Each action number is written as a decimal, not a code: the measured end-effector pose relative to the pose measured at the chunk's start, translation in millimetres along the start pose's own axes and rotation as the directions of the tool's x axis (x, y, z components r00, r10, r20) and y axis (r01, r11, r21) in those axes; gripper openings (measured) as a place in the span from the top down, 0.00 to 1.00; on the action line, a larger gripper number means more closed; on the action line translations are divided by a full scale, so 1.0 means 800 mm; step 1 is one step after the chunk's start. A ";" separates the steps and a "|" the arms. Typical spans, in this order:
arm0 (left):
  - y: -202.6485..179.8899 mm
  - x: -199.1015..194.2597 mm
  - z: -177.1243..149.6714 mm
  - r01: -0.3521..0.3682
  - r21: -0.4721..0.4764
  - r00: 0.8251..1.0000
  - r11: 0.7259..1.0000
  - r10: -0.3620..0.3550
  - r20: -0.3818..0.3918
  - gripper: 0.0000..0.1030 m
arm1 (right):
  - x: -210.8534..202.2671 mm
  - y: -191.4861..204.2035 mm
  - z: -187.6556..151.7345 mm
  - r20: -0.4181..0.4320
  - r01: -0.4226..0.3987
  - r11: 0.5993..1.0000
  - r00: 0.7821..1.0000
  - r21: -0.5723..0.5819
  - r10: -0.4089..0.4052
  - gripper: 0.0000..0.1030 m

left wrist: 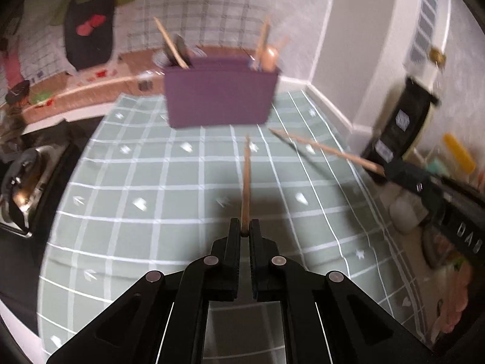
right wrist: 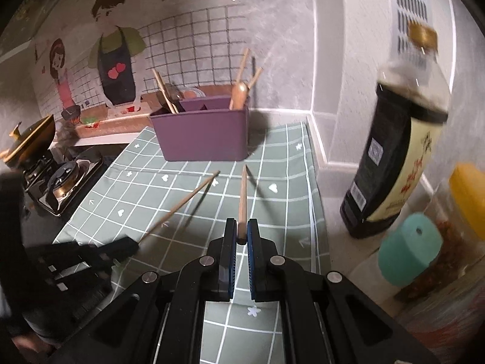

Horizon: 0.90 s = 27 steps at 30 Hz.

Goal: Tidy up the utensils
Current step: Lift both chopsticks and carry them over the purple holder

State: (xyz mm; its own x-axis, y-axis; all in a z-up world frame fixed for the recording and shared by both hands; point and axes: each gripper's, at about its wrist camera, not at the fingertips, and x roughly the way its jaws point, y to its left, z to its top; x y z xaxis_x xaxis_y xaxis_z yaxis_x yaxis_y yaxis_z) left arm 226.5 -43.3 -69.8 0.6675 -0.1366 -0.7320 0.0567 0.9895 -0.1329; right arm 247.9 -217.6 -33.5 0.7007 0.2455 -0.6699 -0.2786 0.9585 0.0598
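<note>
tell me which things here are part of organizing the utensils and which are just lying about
Part of the job:
- thin wooden chopstick in left gripper
- second wooden chopstick in right gripper
- purple plastic utensil caddy

Lying about:
- dark sauce bottle
- gas stove burner
- teal-lidded jar

Grey mottled wall (right wrist: 288, 45) behind the counter, meeting a side wall at an inside corner with white trim (right wrist: 315, 121) along the base. Cartoon mural of two aproned figures (right wrist: 115, 51) over a drawn white tile grid covers the left part of the wall. Counter covered by a sage-green cloth with white grid lines and small white hearts (right wrist: 272, 212), slightly rumpled at its right edge. Black gas stove with a metal burner (right wrist: 63, 182) sits left of the cloth. White louvred panel (right wrist: 412, 3) upper right. Lighting dim, shadows hard.
</note>
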 end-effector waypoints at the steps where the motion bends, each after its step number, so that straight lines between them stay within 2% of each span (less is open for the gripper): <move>1: 0.008 -0.007 0.008 0.001 -0.006 1.000 1.000 -0.001 0.011 0.95 | -0.003 0.005 0.004 0.007 0.005 1.000 1.000 -0.010 -0.005 0.94; 8: 0.046 -0.056 0.061 0.007 0.007 0.994 1.000 -0.008 0.107 0.95 | -0.034 0.024 0.054 0.094 0.029 0.999 0.995 -0.046 -0.024 0.94; 15: 0.070 -0.104 0.133 0.063 0.023 0.982 0.998 -0.066 0.176 0.95 | -0.072 0.036 0.137 0.198 0.063 0.995 0.979 -0.073 -0.047 0.94; 24: 0.089 -0.161 0.221 0.145 0.053 0.955 0.988 -0.154 0.255 0.95 | -0.099 0.046 0.214 0.240 0.079 0.993 0.969 -0.092 -0.055 0.94; 27: 0.092 -0.180 0.255 0.179 0.052 0.939 0.983 -0.186 0.290 0.95 | -0.110 0.047 0.244 0.269 0.069 0.995 0.962 -0.079 -0.045 0.94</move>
State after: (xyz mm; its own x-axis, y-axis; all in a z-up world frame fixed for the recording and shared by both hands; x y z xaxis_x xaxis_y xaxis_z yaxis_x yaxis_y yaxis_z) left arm 285.8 58.5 161.8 0.8316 -0.2984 -0.4684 0.2133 0.9503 -0.2267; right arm 303.8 -174.8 171.9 0.8635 0.2320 -0.4479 -0.2807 0.9588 -0.0446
